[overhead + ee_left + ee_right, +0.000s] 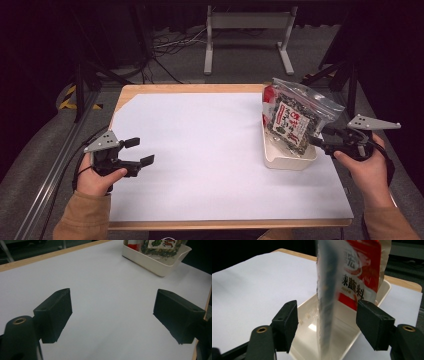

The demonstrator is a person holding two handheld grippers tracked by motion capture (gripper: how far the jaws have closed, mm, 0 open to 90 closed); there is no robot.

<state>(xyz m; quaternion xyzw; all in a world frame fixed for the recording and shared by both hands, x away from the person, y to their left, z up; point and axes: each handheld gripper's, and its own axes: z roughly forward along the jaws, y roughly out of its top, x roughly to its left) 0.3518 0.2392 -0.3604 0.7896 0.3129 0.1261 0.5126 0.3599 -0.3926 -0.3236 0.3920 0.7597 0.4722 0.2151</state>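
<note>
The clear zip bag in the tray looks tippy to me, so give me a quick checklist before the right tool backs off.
1. Right tool open, pads off the clear zip bag: ok.
2. Bag's lower end inside the cream tray: ok.
3. Bag will stay upright unaided: cannot tell; it leans near the red packet.
4. Tray fully on the white sheet: ok.
5. Left tool open, far from the tray: ok.
</note>
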